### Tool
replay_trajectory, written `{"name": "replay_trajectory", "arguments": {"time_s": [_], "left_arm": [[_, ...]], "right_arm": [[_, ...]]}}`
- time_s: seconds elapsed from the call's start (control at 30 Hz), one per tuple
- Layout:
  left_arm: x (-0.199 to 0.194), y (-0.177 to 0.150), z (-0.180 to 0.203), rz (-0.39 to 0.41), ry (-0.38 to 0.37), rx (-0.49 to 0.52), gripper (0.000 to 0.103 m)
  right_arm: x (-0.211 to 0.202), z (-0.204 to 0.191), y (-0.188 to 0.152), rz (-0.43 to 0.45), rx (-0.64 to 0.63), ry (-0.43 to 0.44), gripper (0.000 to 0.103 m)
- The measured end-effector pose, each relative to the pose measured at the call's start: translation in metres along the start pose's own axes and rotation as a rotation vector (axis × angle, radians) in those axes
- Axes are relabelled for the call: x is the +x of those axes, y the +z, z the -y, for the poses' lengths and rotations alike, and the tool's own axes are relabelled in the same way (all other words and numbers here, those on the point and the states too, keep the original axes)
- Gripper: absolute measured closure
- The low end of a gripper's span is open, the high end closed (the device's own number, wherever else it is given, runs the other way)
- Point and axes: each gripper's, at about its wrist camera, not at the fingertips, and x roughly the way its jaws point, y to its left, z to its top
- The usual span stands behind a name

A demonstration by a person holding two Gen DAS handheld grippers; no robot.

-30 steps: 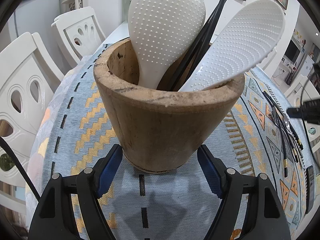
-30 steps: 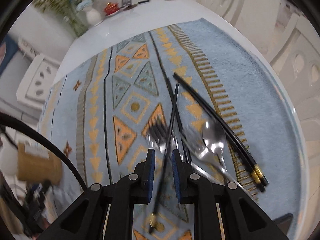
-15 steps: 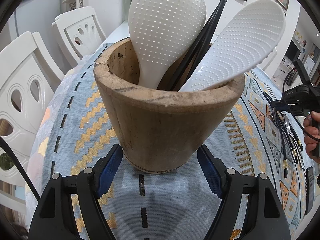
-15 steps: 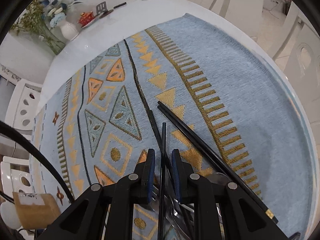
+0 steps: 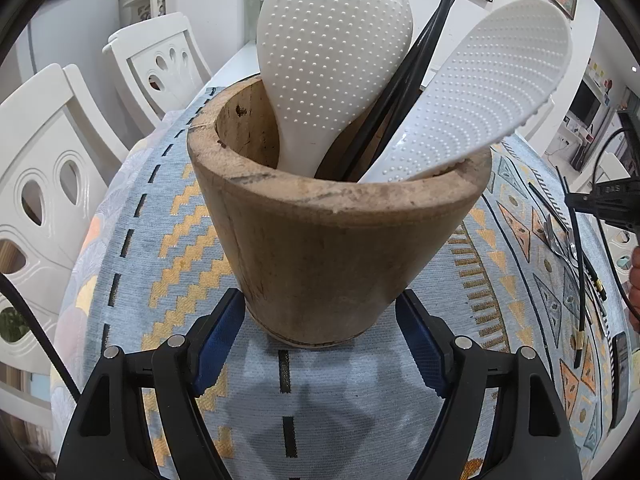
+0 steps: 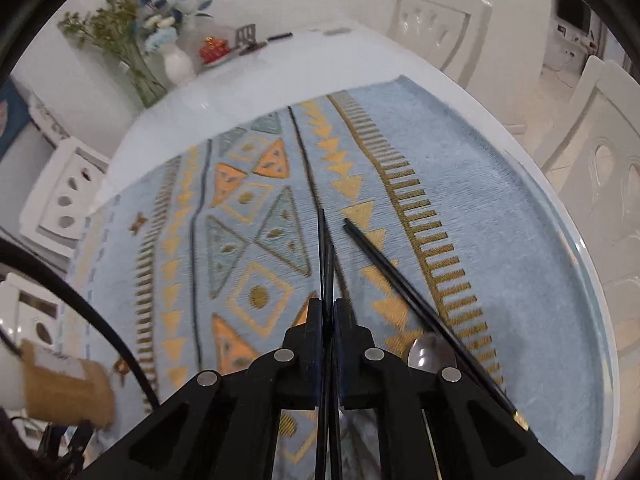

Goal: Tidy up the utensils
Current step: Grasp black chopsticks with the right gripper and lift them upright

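Note:
A wooden holder (image 5: 336, 240) stands on the patterned blue cloth (image 5: 168, 240). It holds two white rice paddles (image 5: 332, 52) and several black chopsticks (image 5: 416, 68). My left gripper (image 5: 318, 336) straddles the holder's base, blue pads against its sides, jaws just easing open. In the right wrist view my right gripper (image 6: 328, 312) is shut on thin black chopsticks (image 6: 322, 248) that stick out ahead over the cloth. The holder (image 6: 60, 392) shows blurred at the lower left there.
More black chopsticks (image 6: 404, 296) and a metal spoon (image 6: 428, 350) lie on the cloth right of my right gripper. A dark phone (image 5: 620, 376) lies near the table's right edge. White chairs (image 5: 44, 184) ring the table; a flower vase (image 6: 176, 64) stands at its far end.
My right gripper's jaws have closed onto the black chopsticks that lay between them, after sliding forward past the fork and spoon. The left gripper and holder have stayed put.

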Motion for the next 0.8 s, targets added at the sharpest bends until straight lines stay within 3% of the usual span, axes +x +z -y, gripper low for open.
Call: {"name": "replay_trajectory", "arguments": {"time_s": [0.1,0.27,0.33,0.5,0.63,0.8], "left_arm": [[0.0,0.0,0.0,0.0,0.0,0.0,0.026],[0.0,0.0,0.001,-0.003,-0.001,0.002,0.026],[0.0,0.001,0.0,-0.004,-0.003,0.002,0.026],[0.001,0.001,0.0,-0.002,-0.004,0.0,0.026],[0.001,0.001,-0.001,-0.001,-0.005,-0.001,0.026],[0.001,0.001,-0.001,-0.001,-0.005,0.001,0.026]], "right_arm": [[-0.006,-0.005,-0.006,-0.028,0.0,0.061,0.098],[0.003,-0.032,-0.017,-0.158,-0.052,0.216,0.097],[0.0,-0.04,-0.023,-0.188,-0.076,0.227,0.095],[-0.01,-0.051,-0.045,-0.208,-0.144,0.201,0.091],[0.002,-0.053,-0.065,-0.268,-0.225,0.069,0.091],[0.025,-0.049,-0.079,-0.344,-0.205,0.058,0.091]]}}
